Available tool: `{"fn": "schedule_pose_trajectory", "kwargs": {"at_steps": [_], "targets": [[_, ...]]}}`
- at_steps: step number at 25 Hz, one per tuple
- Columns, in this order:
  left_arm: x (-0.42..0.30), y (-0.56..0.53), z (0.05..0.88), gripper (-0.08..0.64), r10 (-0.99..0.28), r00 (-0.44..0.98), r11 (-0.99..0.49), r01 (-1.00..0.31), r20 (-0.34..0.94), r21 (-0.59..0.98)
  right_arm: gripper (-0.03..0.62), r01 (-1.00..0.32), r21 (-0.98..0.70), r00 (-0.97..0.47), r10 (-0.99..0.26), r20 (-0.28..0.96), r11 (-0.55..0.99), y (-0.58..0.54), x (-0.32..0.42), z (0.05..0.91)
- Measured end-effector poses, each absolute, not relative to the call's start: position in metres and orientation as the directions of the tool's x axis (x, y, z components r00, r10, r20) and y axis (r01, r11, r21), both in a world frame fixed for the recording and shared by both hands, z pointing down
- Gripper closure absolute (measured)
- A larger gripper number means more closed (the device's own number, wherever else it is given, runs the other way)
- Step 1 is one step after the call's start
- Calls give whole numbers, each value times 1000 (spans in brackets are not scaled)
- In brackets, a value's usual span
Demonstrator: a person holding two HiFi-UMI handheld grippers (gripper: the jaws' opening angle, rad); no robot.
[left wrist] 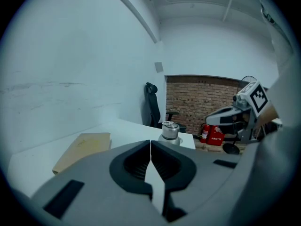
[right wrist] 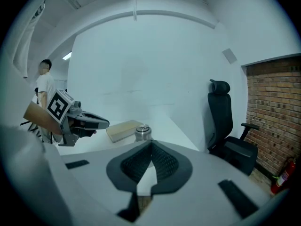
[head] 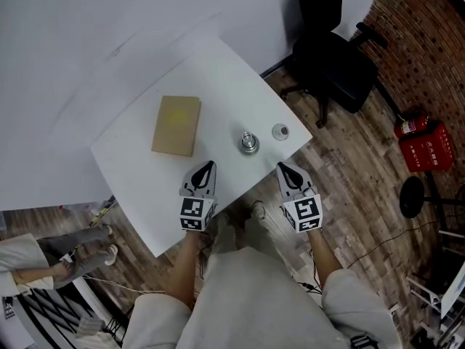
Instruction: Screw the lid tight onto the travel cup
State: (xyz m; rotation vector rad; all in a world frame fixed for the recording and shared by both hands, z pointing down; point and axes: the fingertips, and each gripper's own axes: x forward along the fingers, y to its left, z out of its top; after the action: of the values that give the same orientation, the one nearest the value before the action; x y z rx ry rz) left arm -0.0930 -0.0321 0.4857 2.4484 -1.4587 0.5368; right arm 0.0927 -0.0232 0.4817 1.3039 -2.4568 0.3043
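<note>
1. The worktop (head: 145,173): white, smooth, matt, a squarish slab with rounded corners, set at a slant to the person
2. The tan slab (head: 176,125) (book or board, cannot tell which): a flat, dull rectangle on the far-left part, well apart from the task's things
3. The left claw (head: 207,168) and right claw (head: 285,170): grey plastic bodies with dark ribbed pads. Both are closed tip to tip with nothing between them. They hover side by side at the near edge and point away from the person
4. The travel cup (head: 249,142): a short brushed-metal cylinder standing upright on the worktop, long axis vertical. It is ahead of the claws and between their two lines
5. The lid (head: 280,131): a small round grey disc lying flat just right of the cup, not touching it, straight ahead of the right claw
6. Judgement: the right claw is nearer the lid, and the left is placed to steady the cup. Both must open first, and smooth steel may slip
</note>
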Motion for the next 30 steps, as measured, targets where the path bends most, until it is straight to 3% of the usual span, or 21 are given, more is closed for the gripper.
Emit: {"fn": "schedule_pose_trajectory", "kwargs": {"at_steps": [21,25,28,30], "targets": [[-74,-51,551,543,-669,628,-646,-756,397,107,592,-879,-51,-445,-778,443,474,-21,83,529],[-58,-47,566,295,-606,694,-713,-690,389,123,592,-880,-47,-439,-770,463,473,-19,86,540],[-44,-48,572,230,-566,726,-758,-645,390,102,592,-881,-46,-434,-765,475,471,-19,89,546],[-39,-51,577,224,-552,735,-770,-630,395,96,592,-882,-47,-432,-764,479,469,-21,90,548]]}}
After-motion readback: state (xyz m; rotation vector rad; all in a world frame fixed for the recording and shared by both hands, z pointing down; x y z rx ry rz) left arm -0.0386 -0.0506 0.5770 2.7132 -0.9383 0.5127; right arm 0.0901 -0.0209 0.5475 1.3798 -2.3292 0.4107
